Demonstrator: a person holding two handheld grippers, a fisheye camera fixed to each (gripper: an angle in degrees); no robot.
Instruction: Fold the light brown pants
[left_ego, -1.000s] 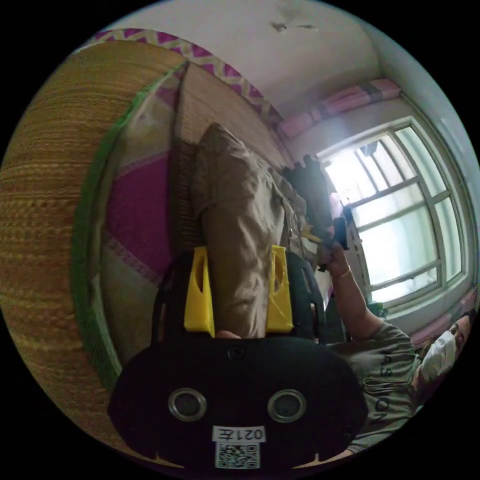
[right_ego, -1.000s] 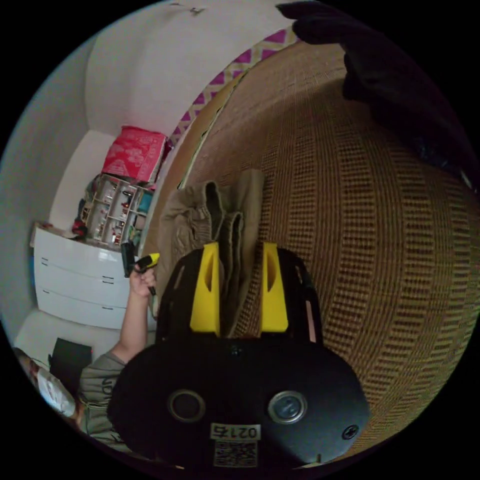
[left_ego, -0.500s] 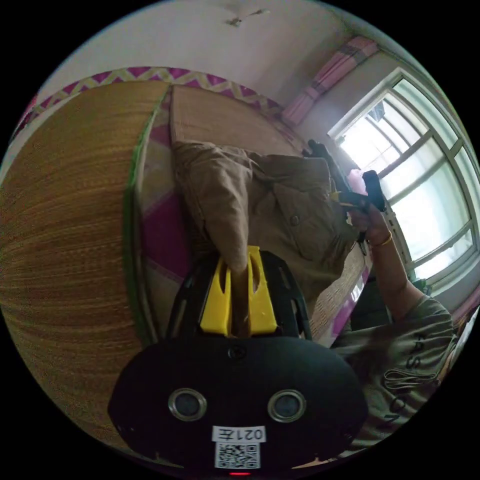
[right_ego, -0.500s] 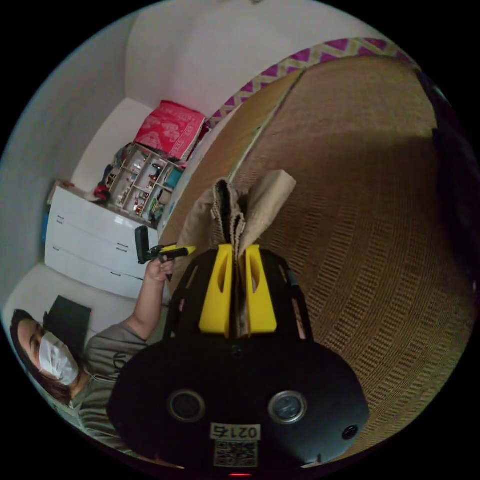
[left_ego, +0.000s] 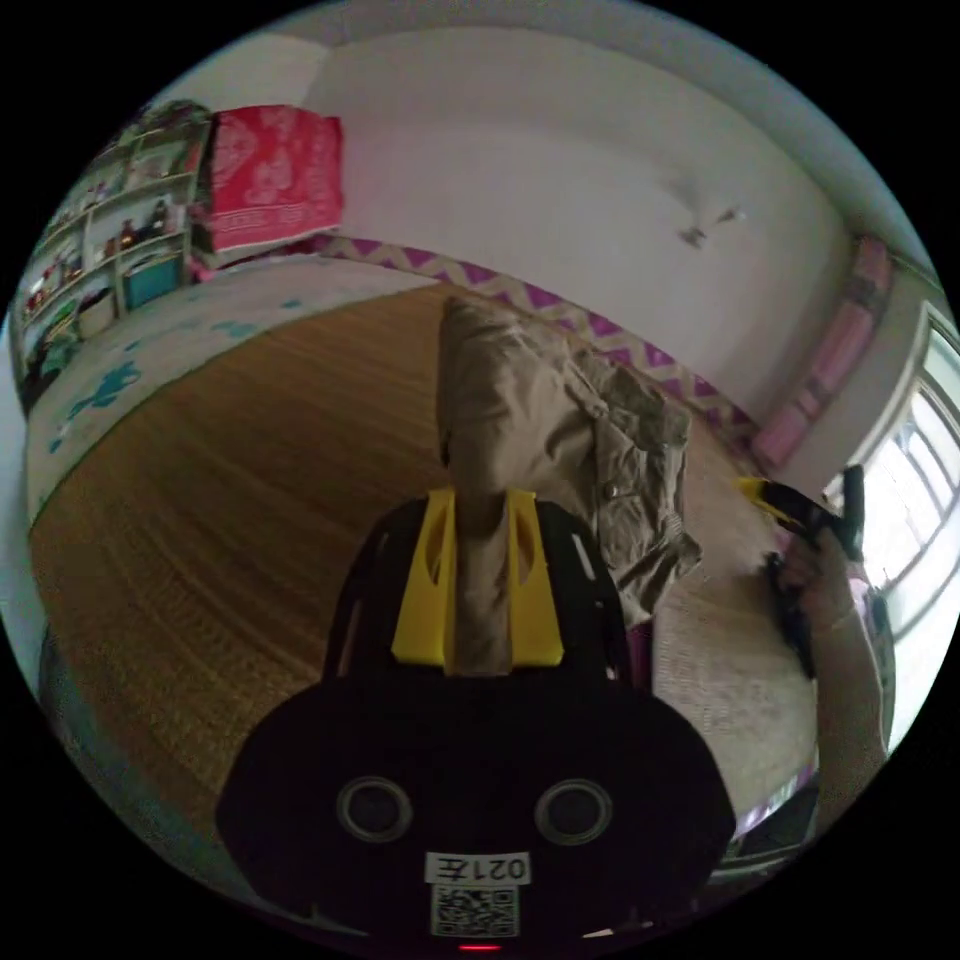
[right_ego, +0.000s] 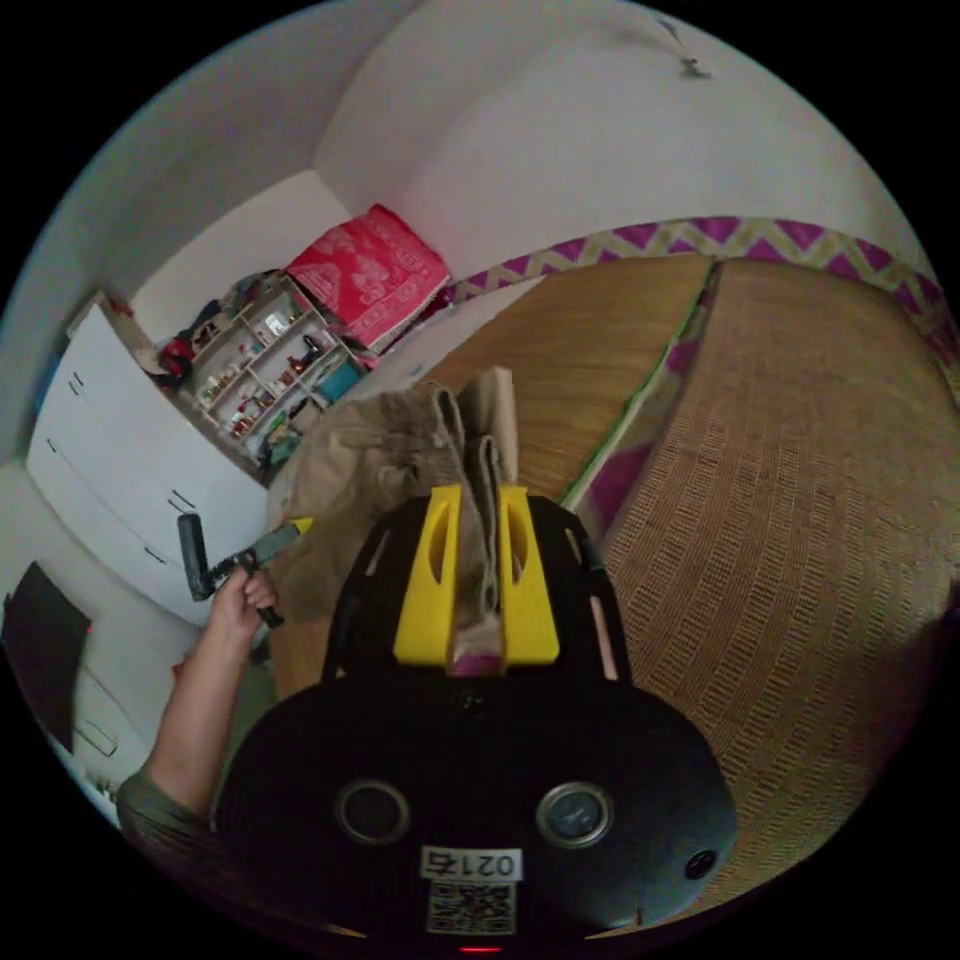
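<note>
The light brown pants (left_ego: 545, 430) hang bunched above a woven straw mat (left_ego: 250, 470). My left gripper (left_ego: 478, 505) is shut on one edge of the cloth, which runs down between its yellow jaws. In the right gripper view the pants (right_ego: 385, 465) rise in folds from my right gripper (right_ego: 477, 500), whose yellow jaws are shut on a thick fold of the fabric. The other hand-held gripper (left_ego: 800, 510) appears at the right of the left gripper view, held by a hand (left_ego: 815, 580). The left one (right_ego: 235, 560) shows at the left of the right gripper view.
The mat (right_ego: 800, 480) covers a bed with a pink zigzag border (right_ego: 680, 240) against a white wall. A shelf of small items (right_ego: 265, 370), a red patterned bundle (right_ego: 370, 270) and white drawers (right_ego: 130, 460) stand nearby. A window (left_ego: 925, 500) is at the far right.
Both cameras have swung round, so the room has shifted in both views. The jaws of both grippers closed on the pants, which have been lifted off the mat and hang bunched.
</note>
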